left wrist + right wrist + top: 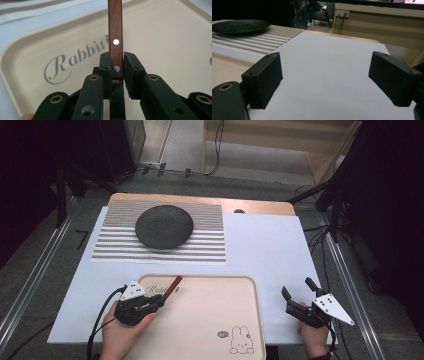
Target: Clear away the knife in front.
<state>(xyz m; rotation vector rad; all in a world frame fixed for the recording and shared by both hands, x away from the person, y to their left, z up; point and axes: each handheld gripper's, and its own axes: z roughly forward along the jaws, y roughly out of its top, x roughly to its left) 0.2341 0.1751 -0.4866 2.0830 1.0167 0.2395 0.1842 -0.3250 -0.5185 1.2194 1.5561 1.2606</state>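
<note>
My left gripper is shut on a flat brown wooden handle with two silver rivets, seen close up as the handle between its pads. It hangs over the near left part of a beige tray printed with "Rabbit" and a rabbit drawing. What lies at the handle's far end I cannot tell. My right gripper rests open on the white sheet to the tray's right, nothing between its black pads.
A dark round plate sits on a striped placemat at the back left of the white sheet. The wooden table edge shows behind. Cables and stand legs are on the floor around the table.
</note>
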